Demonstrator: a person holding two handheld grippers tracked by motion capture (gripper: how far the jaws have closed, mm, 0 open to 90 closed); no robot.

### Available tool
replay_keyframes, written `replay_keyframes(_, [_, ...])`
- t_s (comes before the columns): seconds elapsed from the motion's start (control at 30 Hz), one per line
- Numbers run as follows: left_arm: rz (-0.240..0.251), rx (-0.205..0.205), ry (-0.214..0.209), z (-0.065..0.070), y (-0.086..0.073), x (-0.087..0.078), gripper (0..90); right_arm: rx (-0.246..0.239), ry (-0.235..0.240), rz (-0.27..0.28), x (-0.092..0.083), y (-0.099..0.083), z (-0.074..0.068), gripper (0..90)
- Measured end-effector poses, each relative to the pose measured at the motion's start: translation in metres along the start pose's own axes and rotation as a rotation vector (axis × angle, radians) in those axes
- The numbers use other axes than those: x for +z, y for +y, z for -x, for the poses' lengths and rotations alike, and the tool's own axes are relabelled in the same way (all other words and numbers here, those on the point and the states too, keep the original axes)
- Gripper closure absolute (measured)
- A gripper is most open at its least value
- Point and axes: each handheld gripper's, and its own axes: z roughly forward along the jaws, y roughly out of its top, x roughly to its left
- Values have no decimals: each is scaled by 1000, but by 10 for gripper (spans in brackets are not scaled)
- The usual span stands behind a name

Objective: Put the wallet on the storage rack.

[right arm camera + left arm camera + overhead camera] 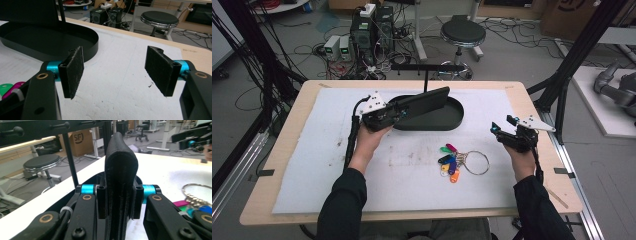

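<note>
My left gripper (404,111) is shut on a flat black stitched case (424,101), held level above the near rim of a black oval tray (457,122). In the left gripper view the case (121,170) stands on edge between the two pads of the left gripper (119,195), with the tray's rim (91,178) below. My right gripper (502,129) hovers open at the right of the table. In the right gripper view its jaws (120,72) stand wide apart over bare white mat. A key ring with several coloured tags (457,162) lies on the mat between the two hands.
A white foam mat (337,165) covers the wooden table. A thin black post (426,80) rises behind the tray. A round stool (463,34) and computer boxes (372,30) stand on the floor beyond. The tags (7,90) lie left of the right gripper.
</note>
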Motion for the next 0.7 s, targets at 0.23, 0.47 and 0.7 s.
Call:
replay_keyframes(0.23, [-10, -14, 9, -5, -3, 14, 739, 0, 1, -5, 1, 0, 0, 320])
replay_keyframes(0.47, [6, -28, 29, -9, -11, 27, 739, 6, 5, -6, 1, -1, 1, 320])
replay_keyframes(0.7, [-7, -48, 41, -14, -22, 36, 739, 4, 7, -7, 2, -1, 0, 320])
